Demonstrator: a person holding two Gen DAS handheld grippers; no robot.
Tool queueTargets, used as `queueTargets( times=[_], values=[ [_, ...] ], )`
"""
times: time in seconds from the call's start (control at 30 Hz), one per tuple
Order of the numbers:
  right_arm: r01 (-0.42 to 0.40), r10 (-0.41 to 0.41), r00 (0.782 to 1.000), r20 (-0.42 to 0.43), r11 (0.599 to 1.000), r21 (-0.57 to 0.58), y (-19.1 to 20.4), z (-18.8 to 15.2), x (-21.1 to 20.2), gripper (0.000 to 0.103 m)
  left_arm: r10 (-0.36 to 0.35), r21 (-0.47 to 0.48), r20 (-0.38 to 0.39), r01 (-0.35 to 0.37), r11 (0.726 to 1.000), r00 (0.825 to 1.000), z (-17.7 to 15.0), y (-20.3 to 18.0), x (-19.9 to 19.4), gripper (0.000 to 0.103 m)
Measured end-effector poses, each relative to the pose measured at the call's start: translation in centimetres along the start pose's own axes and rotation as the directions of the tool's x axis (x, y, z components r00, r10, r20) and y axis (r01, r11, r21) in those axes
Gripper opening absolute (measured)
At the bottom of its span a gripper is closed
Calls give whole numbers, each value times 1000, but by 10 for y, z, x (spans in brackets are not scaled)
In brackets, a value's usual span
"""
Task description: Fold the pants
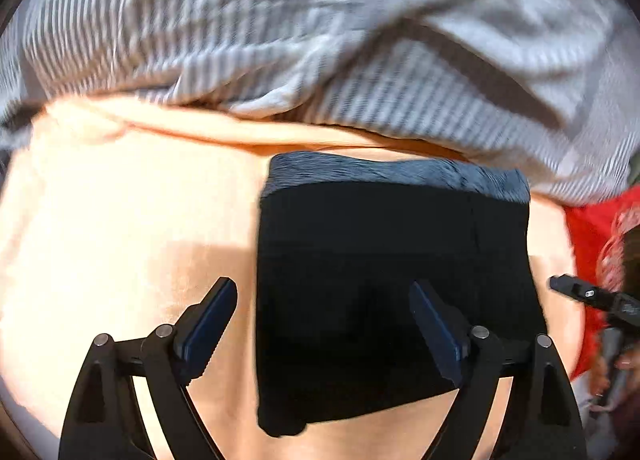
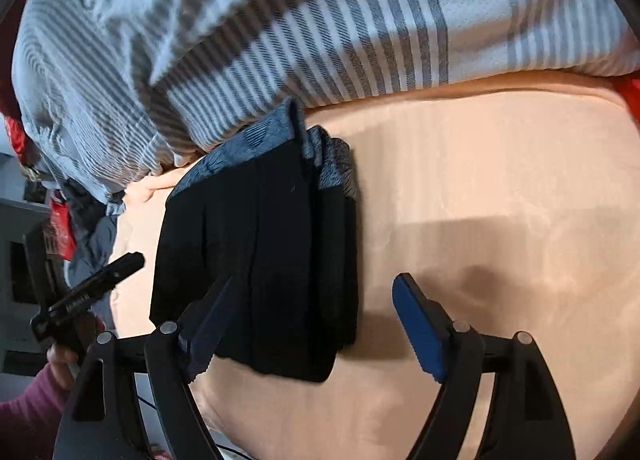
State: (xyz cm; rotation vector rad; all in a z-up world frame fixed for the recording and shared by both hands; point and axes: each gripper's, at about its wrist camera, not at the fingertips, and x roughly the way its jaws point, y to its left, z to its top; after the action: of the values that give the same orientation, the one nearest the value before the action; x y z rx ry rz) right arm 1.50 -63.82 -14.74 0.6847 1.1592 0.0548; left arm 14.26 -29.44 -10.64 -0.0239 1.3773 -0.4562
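Observation:
The black pants (image 1: 384, 280) lie folded into a compact rectangle on the peach sheet (image 1: 120, 219), with a blue-grey patterned waistband (image 1: 400, 171) at the far end. My left gripper (image 1: 324, 324) is open and empty, hovering above the pants' near left part. In the right wrist view the pants (image 2: 272, 260) lie left of centre. My right gripper (image 2: 312, 324) is open and empty above the pants' near right edge. The right gripper's tip shows at the left wrist view's right edge (image 1: 580, 296); the left gripper's tip shows in the right wrist view (image 2: 100, 284).
A grey-and-white striped blanket (image 1: 280, 27) is bunched along the far side of the sheet, also in the right wrist view (image 2: 320, 31). Red fabric (image 1: 588, 236) lies at the right. Bare peach sheet (image 2: 500, 199) spreads right of the pants.

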Motion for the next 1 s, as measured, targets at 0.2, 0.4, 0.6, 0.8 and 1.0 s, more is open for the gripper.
queueTargets(
  times=[0.2, 0.4, 0.6, 0.8, 1.0],
  values=[
    [-124, 128, 989, -67, 990, 59, -16, 16, 29, 83, -102, -110, -119, 89, 990, 988, 11, 48, 37, 89],
    [-208, 216, 965, -149, 976, 70, -26, 19, 53, 83, -161, -94, -175, 147, 985, 971, 8, 51, 61, 89],
    [-304, 322, 930, -178, 945, 121, -39, 15, 71, 83, -240, -126, -200, 218, 968, 950, 14, 57, 80, 95],
    [-352, 366, 914, -174, 930, 106, -32, 20, 84, 86, -280, -148, -194, 254, 956, 940, 16, 59, 94, 101],
    [-285, 310, 933, -183, 947, 149, -29, 20, 83, 70, -289, -157, -116, 270, 950, 950, 11, 41, 85, 72]
  ],
)
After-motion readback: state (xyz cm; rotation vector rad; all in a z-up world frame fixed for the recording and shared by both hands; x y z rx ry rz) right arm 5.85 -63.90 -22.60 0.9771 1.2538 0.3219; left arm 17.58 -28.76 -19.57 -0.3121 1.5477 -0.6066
